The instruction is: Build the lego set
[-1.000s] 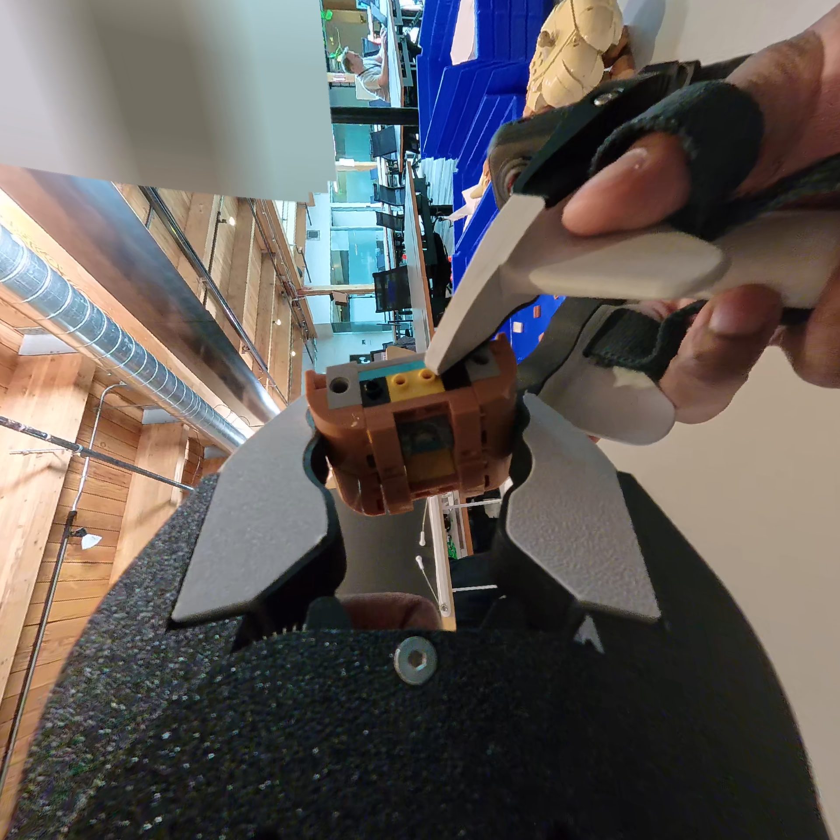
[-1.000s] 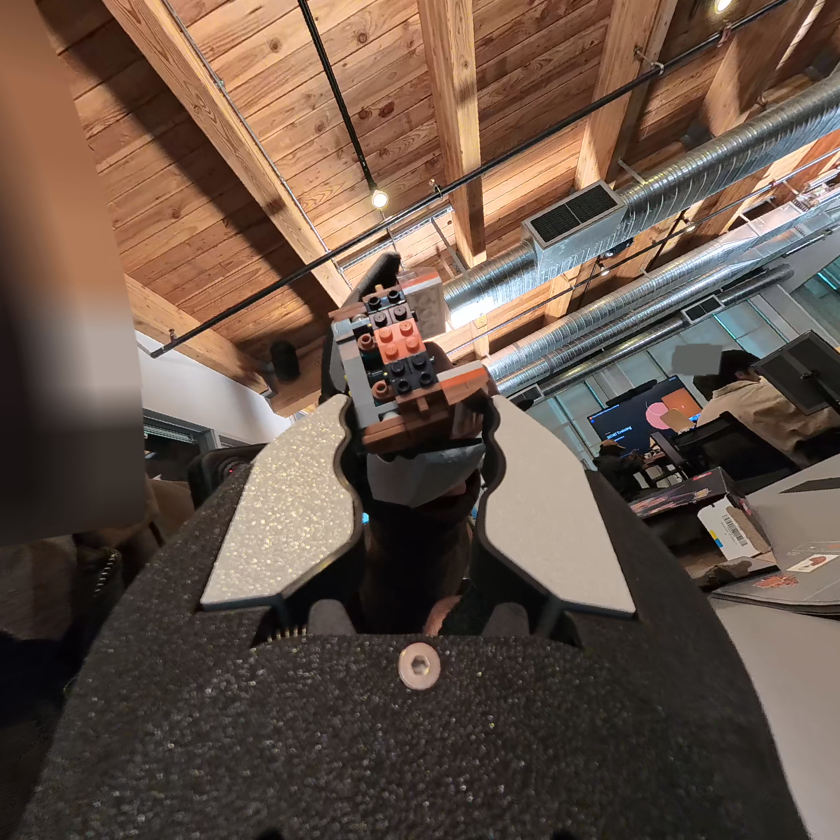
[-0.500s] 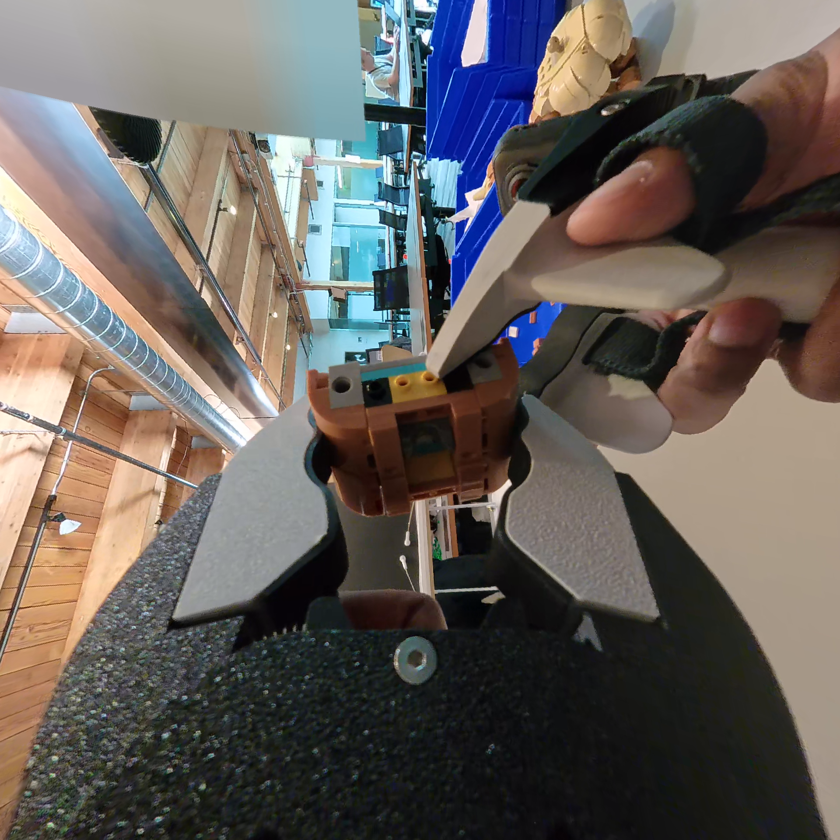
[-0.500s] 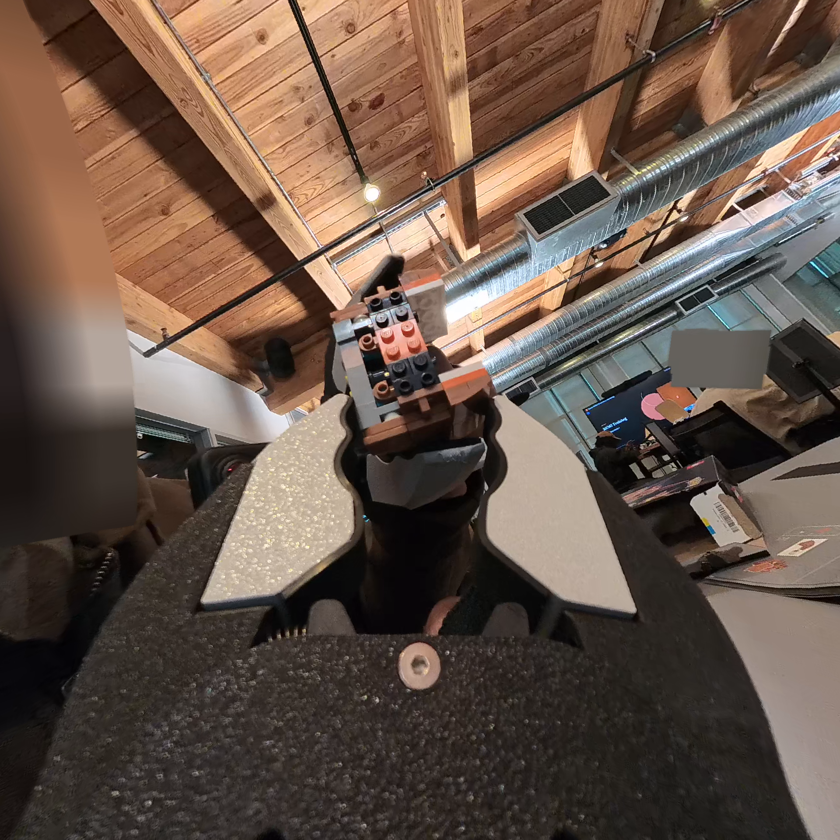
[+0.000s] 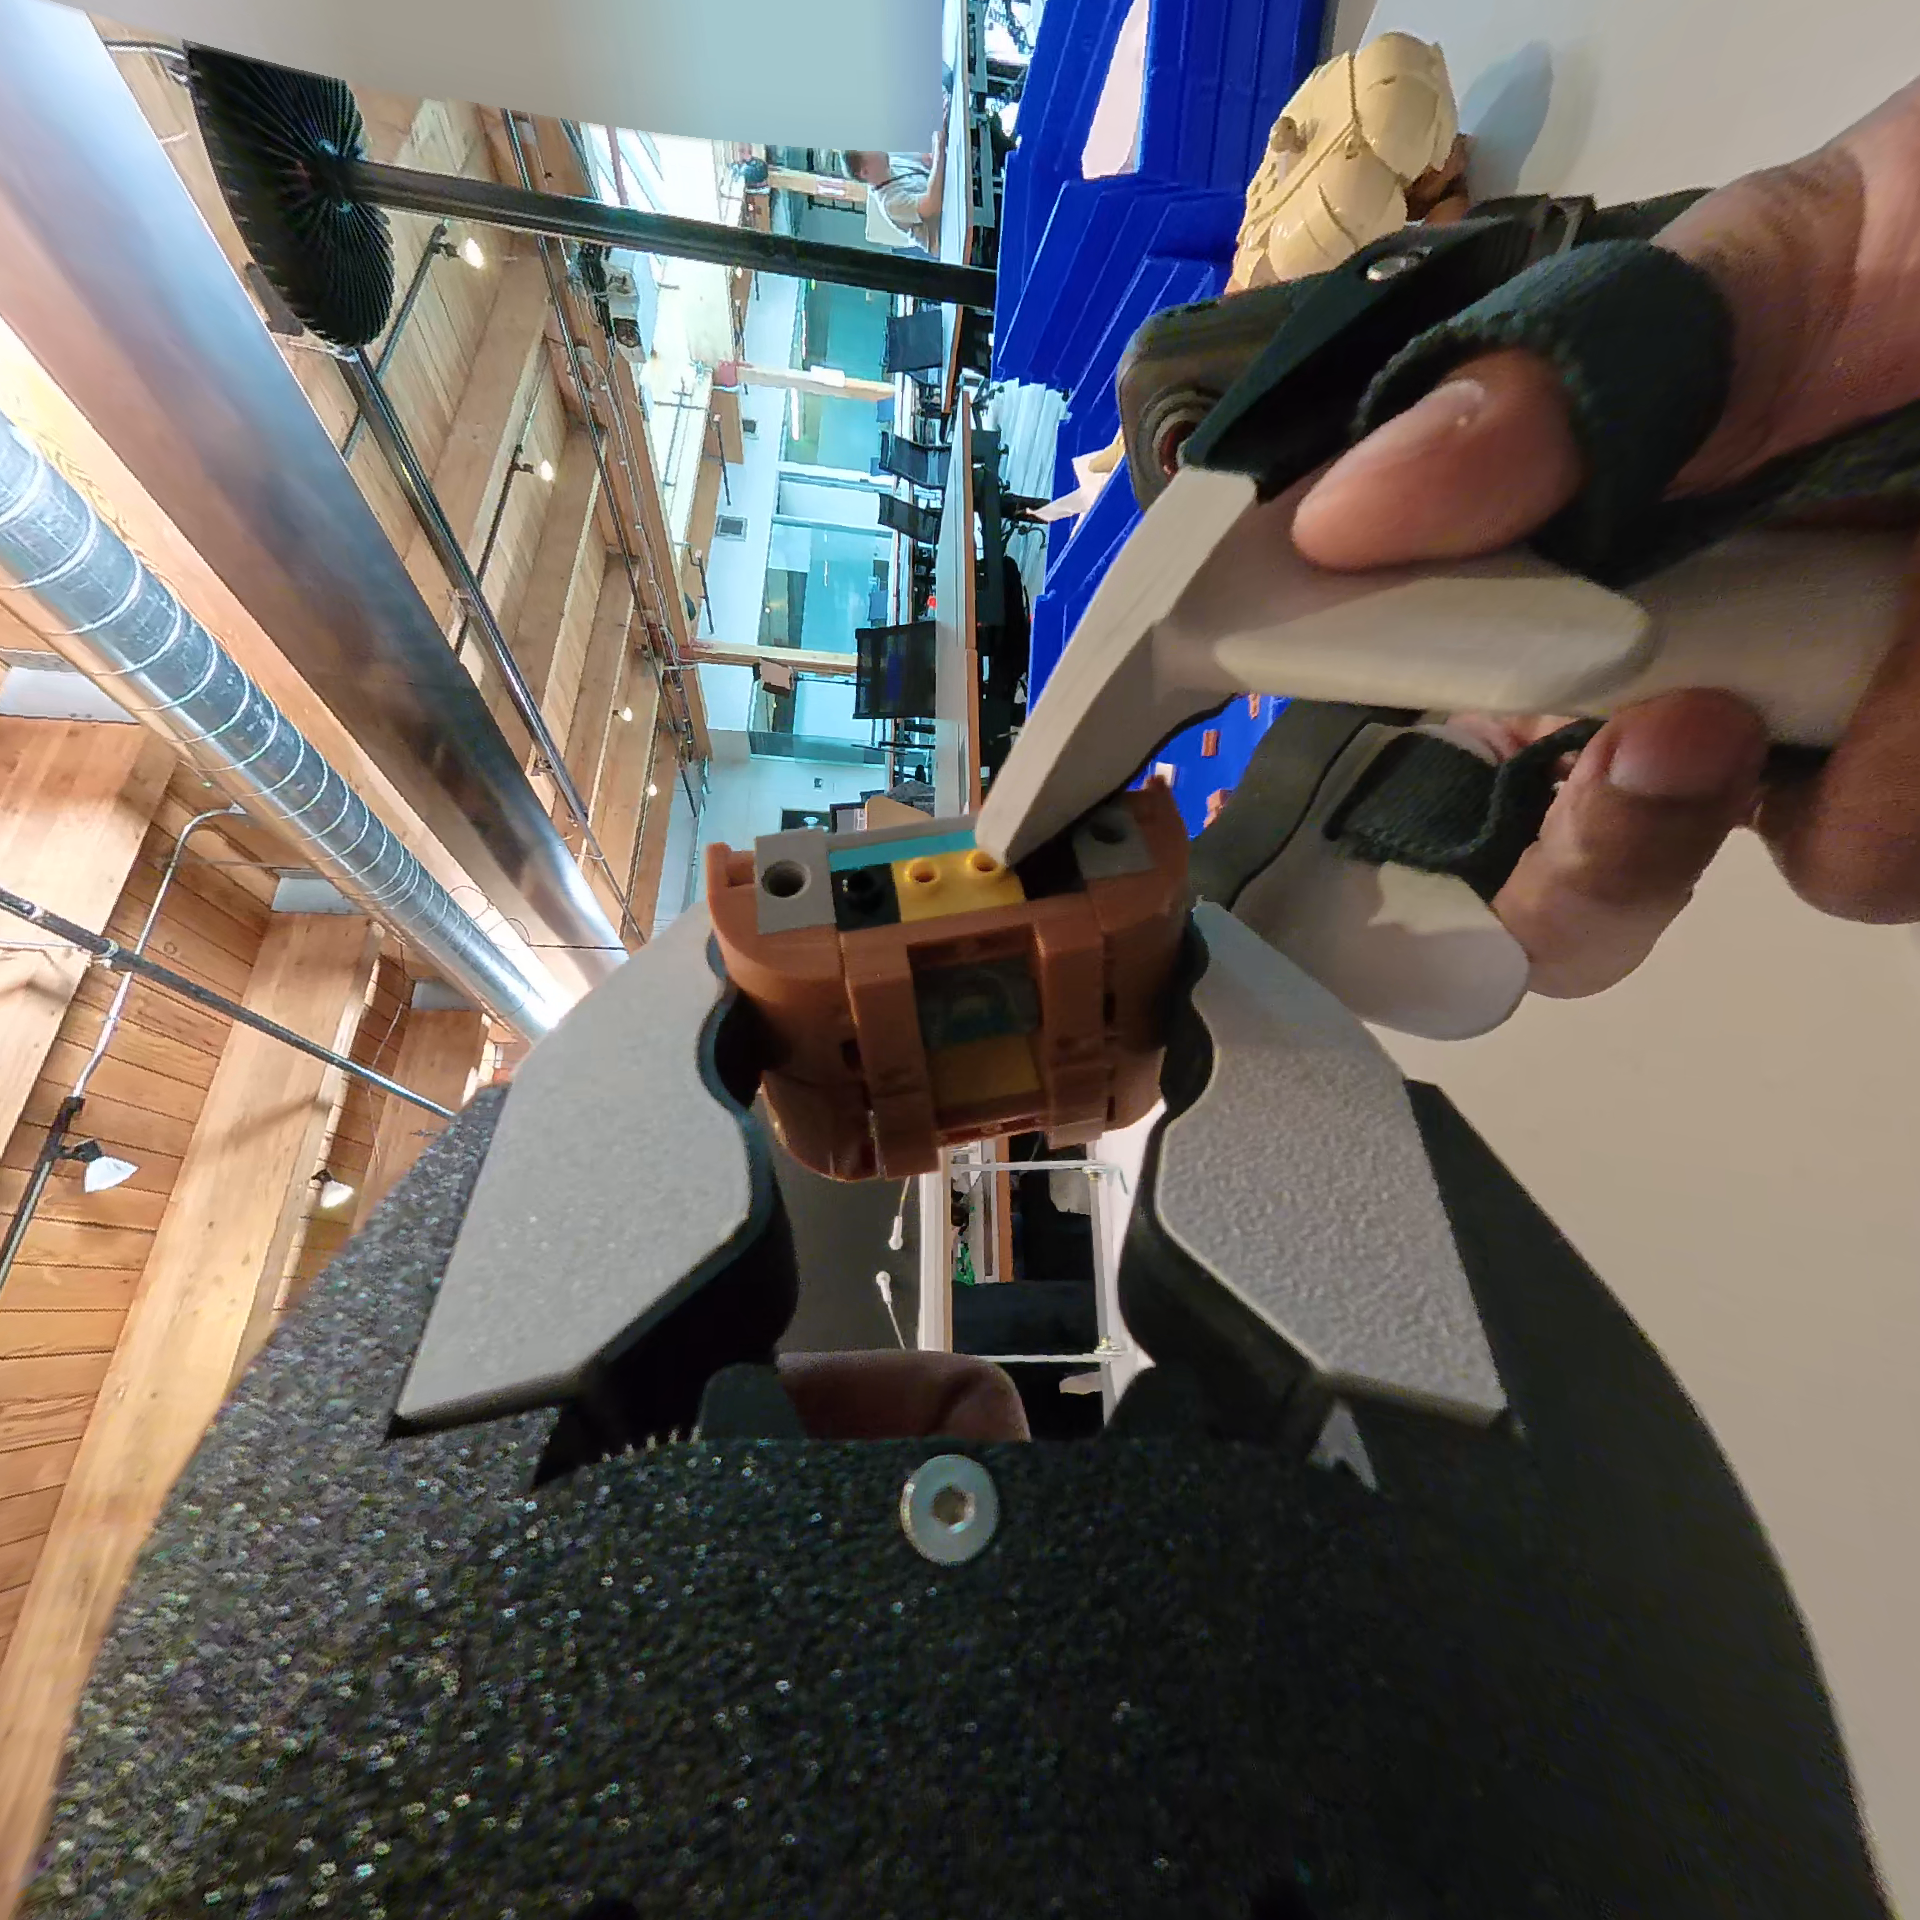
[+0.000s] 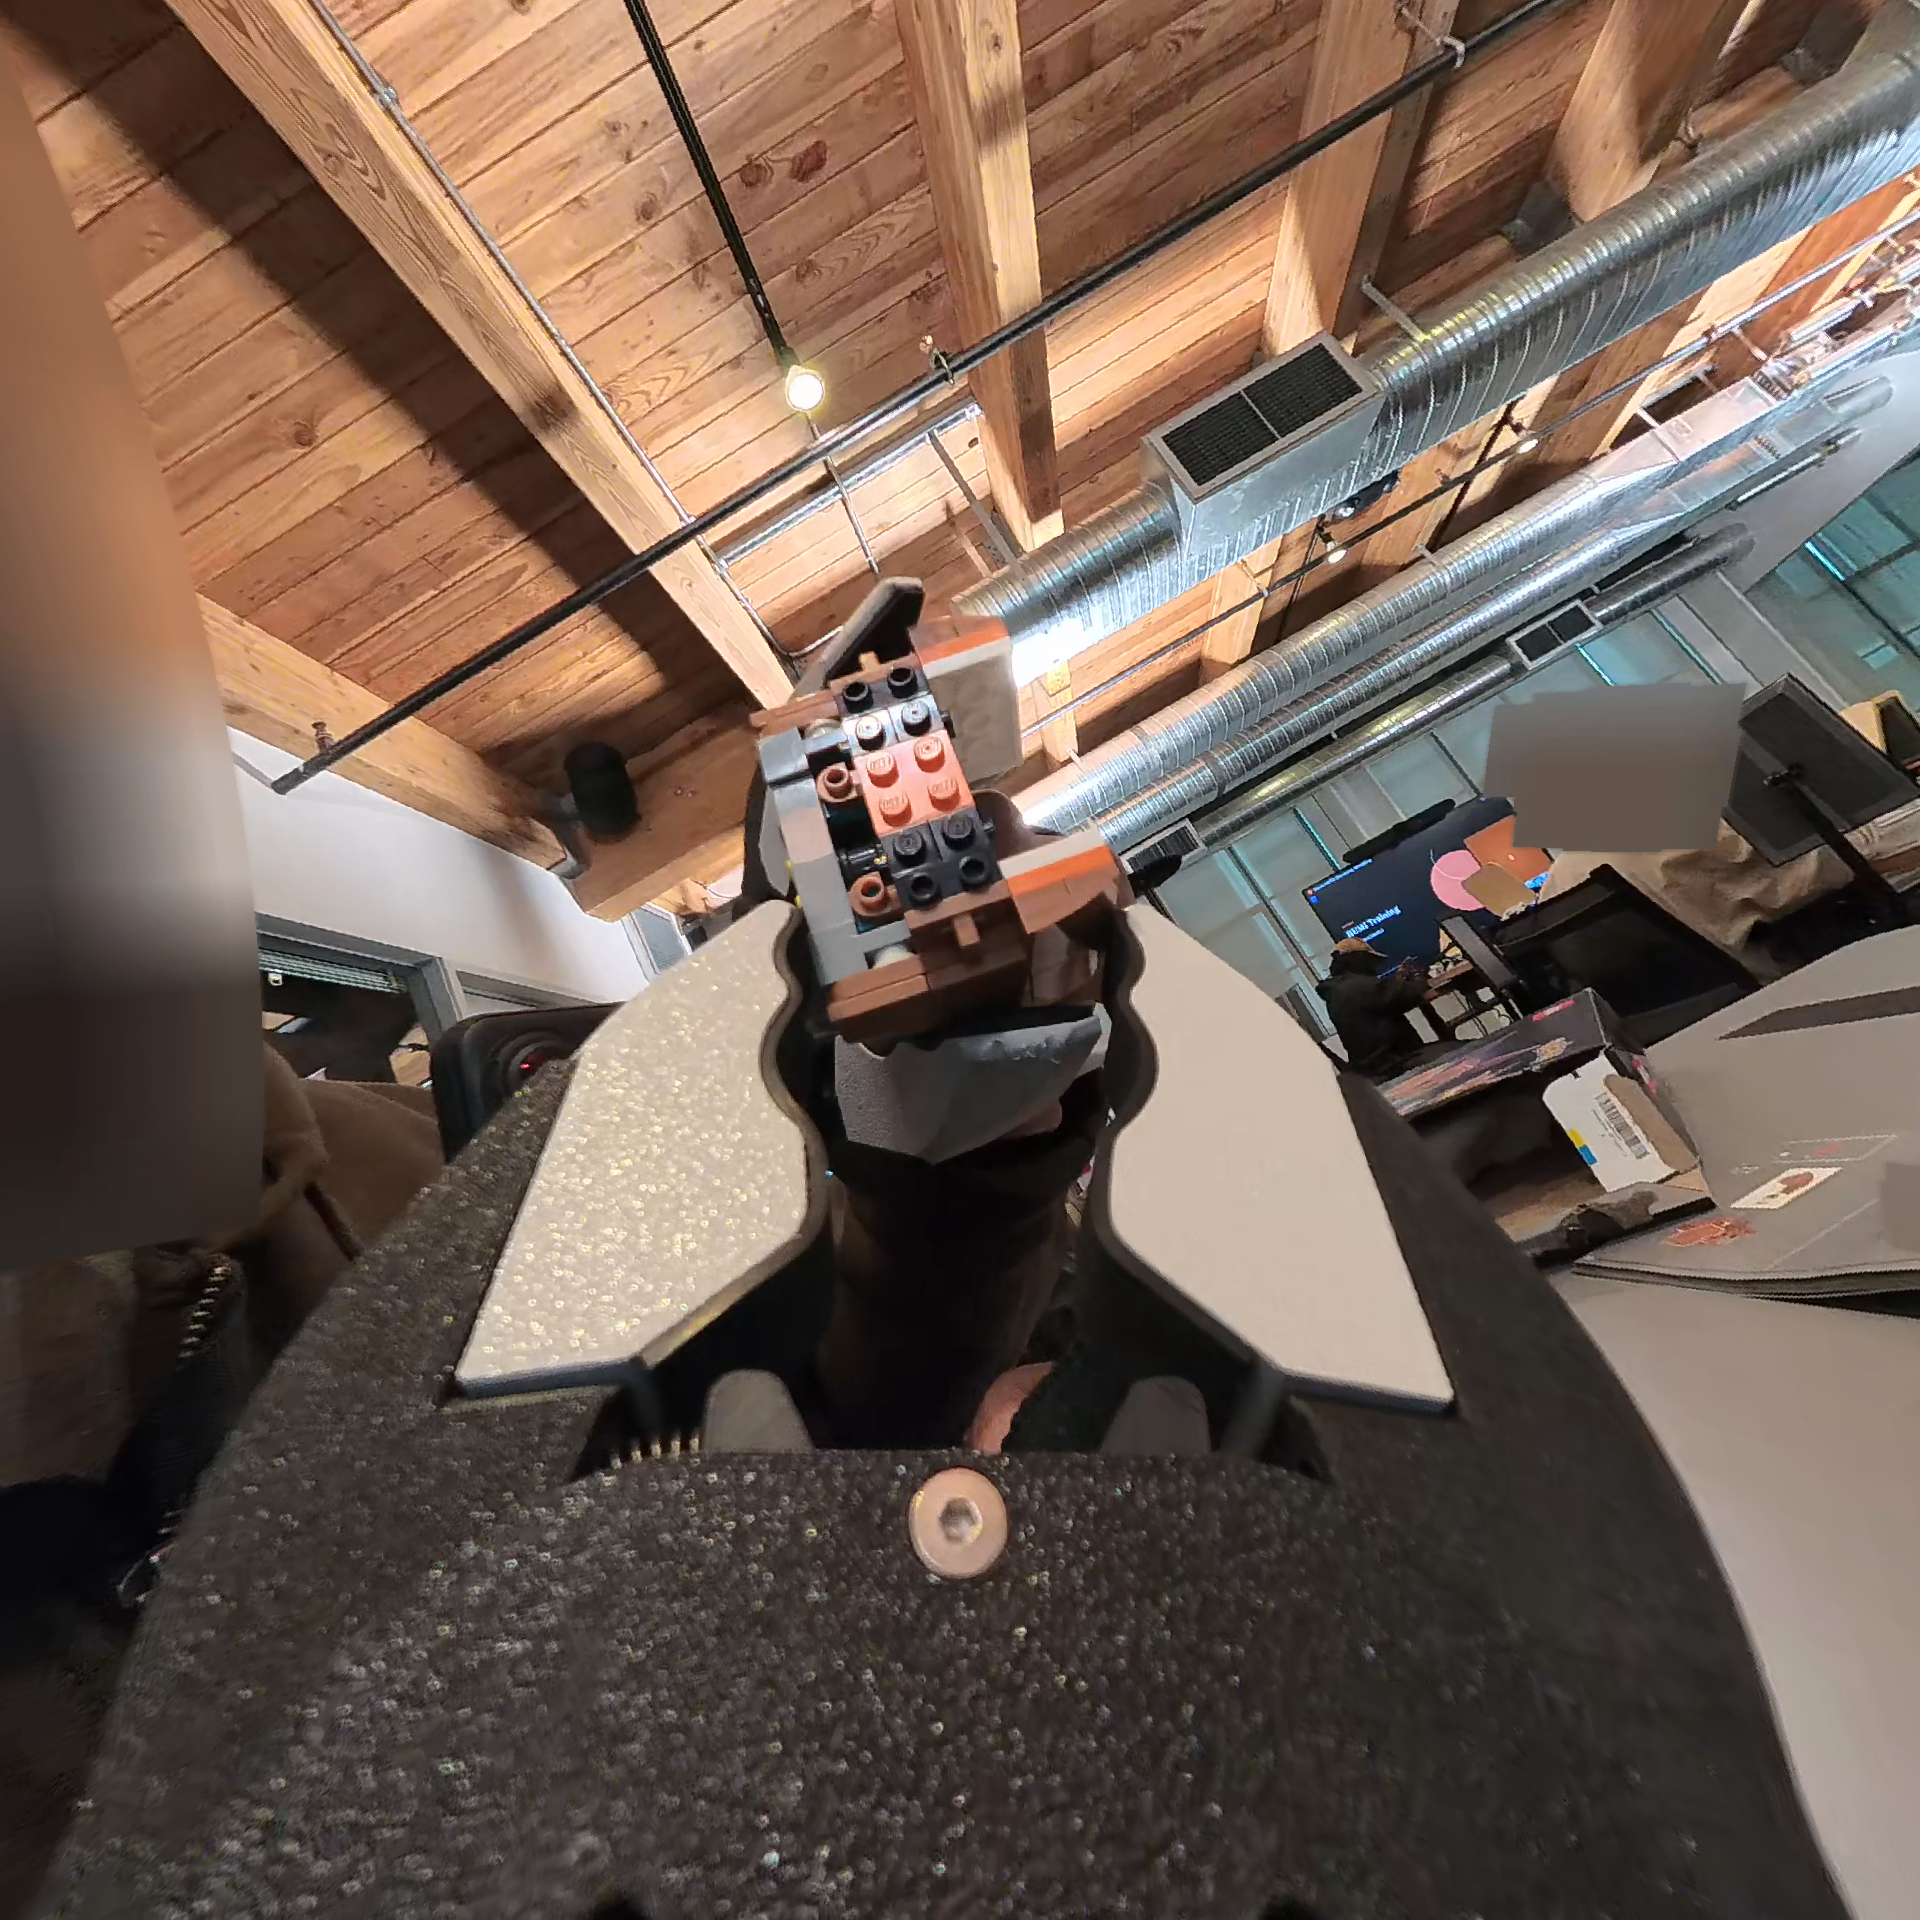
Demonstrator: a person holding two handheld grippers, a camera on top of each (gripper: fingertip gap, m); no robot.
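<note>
- Two tongs and one lego build between them.
- Left gripper [image 5: 958, 997]: clenched on the brown lego build [image 5: 966, 935], one grey finger on each flank, held up off the white table [image 5: 1662, 1299].
- Right gripper [image 6: 956, 966]: whether clamping or released, cannot tell; sits close over the studded face of the build.
- Left wrist view only:
  - one upper finger [image 5: 1132, 665] of the right tongs, its tip touching the top of the build just beside the yellow brick [image 5: 951, 883], which carries two studs;
  - one second finger [image 5: 1382, 935], just right of the build;
  - one hand [image 5: 1714, 582] in black straps around those tongs;
  - one cream figure [image 5: 1340, 156] and a stack of blue bins [image 5: 1101, 260], far off.
- Right wrist view only:
  - one reddish plate [image 6: 912, 779] with four studs, flanked by black studs;
  - one grey finger [image 6: 966, 1091] of the left tongs under the build;
  - several silver ducts [image 6: 1558, 239] under wooden beams;
  - one booklet [image 6: 1766, 1226] and one box [image 6: 1496, 1060] at far right.
</note>
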